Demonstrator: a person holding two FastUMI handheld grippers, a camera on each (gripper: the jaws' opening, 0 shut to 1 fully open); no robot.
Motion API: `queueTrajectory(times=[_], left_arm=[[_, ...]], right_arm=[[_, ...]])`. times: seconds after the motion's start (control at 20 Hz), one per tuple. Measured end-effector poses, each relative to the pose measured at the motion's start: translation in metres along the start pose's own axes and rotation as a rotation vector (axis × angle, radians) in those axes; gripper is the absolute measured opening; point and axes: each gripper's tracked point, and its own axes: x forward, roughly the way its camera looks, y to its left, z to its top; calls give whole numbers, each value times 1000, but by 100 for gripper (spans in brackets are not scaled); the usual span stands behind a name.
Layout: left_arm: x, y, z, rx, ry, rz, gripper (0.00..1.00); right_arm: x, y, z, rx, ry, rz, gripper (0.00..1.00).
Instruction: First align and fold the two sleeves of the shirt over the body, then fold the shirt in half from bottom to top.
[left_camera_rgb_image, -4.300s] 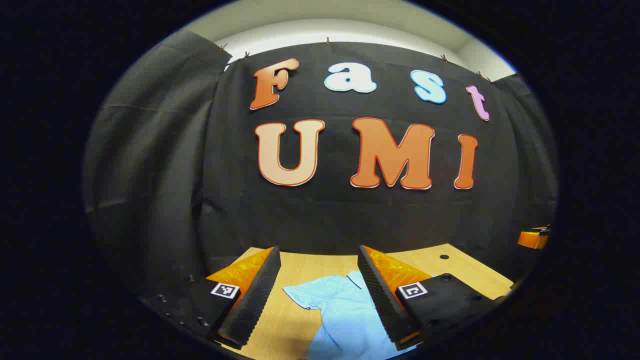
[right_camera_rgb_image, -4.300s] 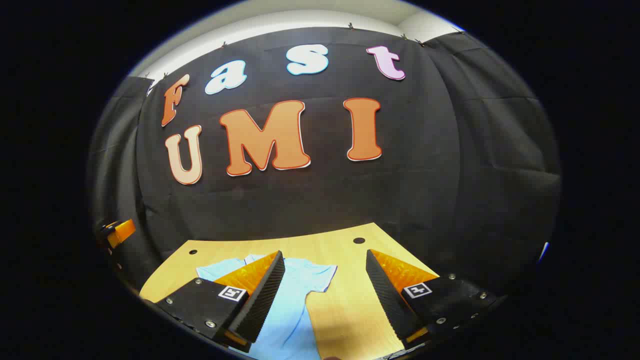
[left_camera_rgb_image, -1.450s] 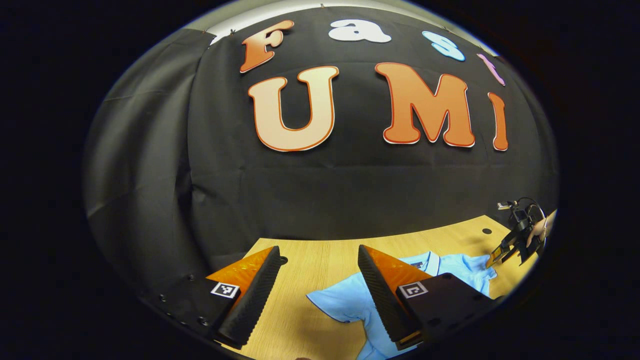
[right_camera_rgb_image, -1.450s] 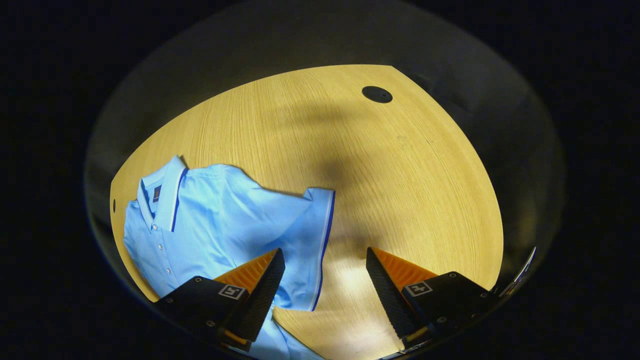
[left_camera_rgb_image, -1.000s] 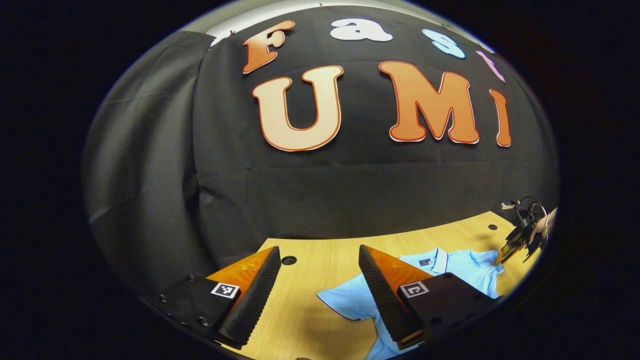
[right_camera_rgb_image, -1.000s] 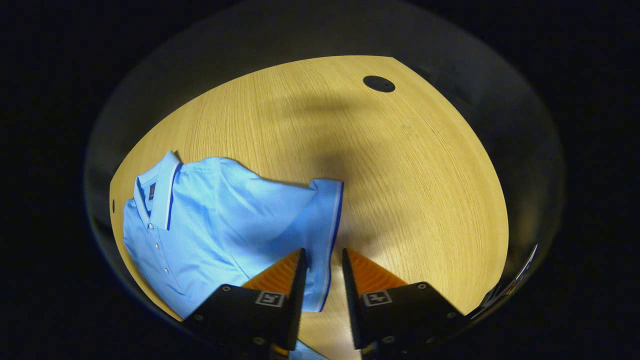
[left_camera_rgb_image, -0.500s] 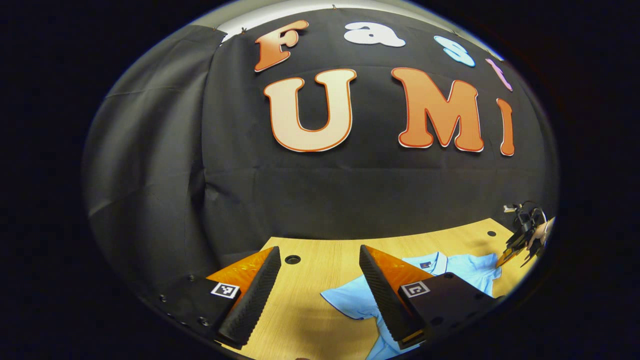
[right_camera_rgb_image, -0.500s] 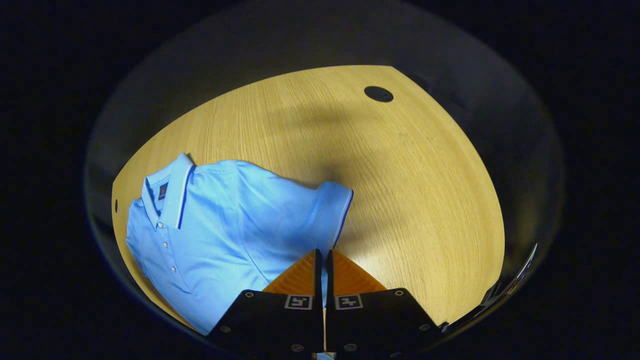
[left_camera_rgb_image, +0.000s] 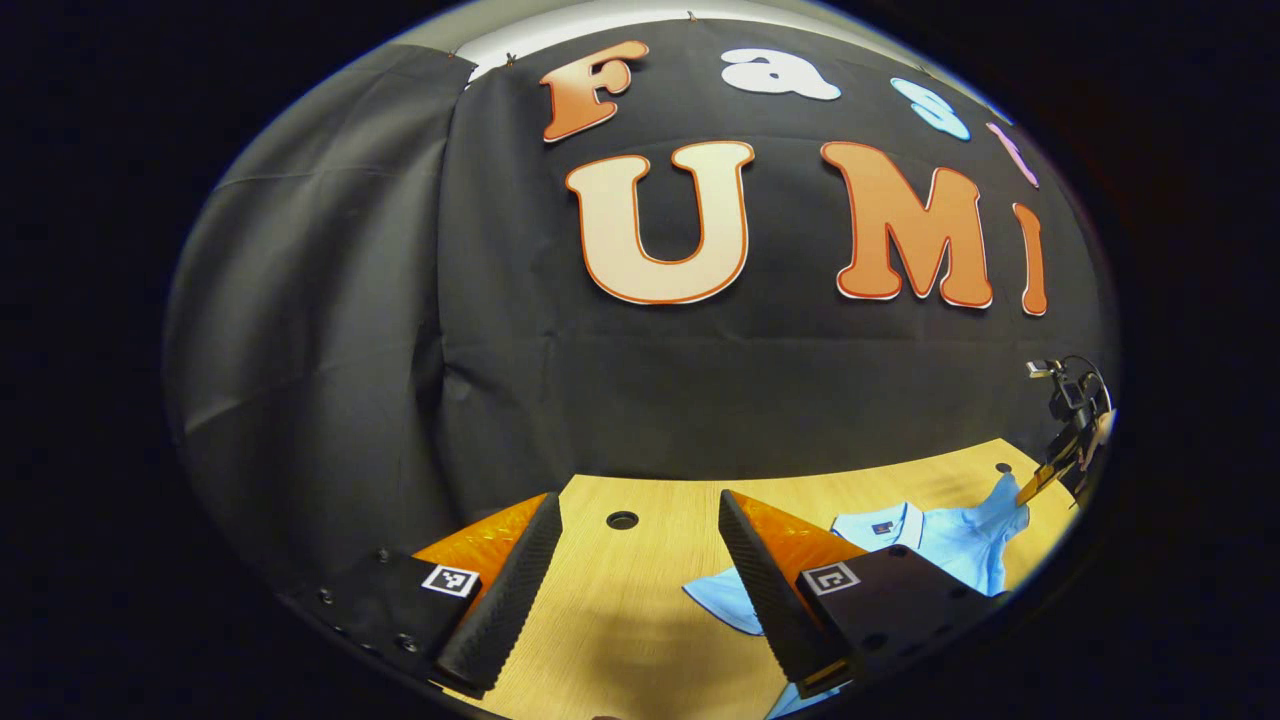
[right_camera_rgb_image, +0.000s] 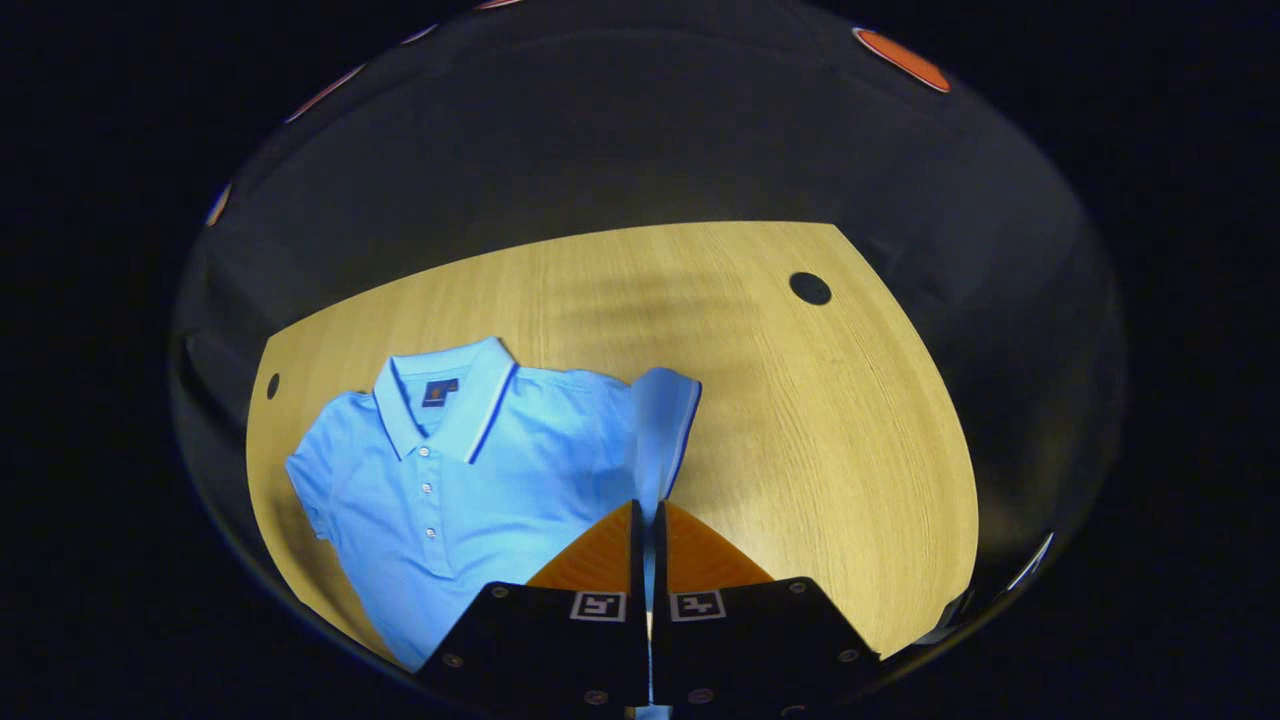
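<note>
Folding the first sleeve is the step in hand. The right gripper (right_camera_rgb_image: 645, 520) has its fingers clamped together on the sleeve (right_camera_rgb_image: 662, 420), which stands lifted off the tabletop (right_camera_rgb_image: 800, 420) at the edge of the shirt (right_camera_rgb_image: 470, 480). The shirt lies face up, collar (right_camera_rgb_image: 445, 395) toward the far wall, buttons showing.

To do it well, I judge the sleeve should be carried low and straight across toward the placket, so the shoulder seam makes the crease and the body is not dragged along, then let go only once it lies flat.

The left gripper (left_camera_rgb_image: 640, 565) hovers with fingers well apart, holding nothing, near the other sleeve (left_camera_rgb_image: 725, 605).

No containers are on the tabletop.
</note>
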Motion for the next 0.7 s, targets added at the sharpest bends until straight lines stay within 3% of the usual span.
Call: queueTrajectory(times=[0.4, 0.7], left_arm=[[1, 23, -9, -8, 17, 5, 100], [4, 31, -21, -16, 40, 9, 100]], right_arm=[[-8, 117, -17, -120, 22, 140, 2], [1, 177, -37, -188, 42, 220, 2]])
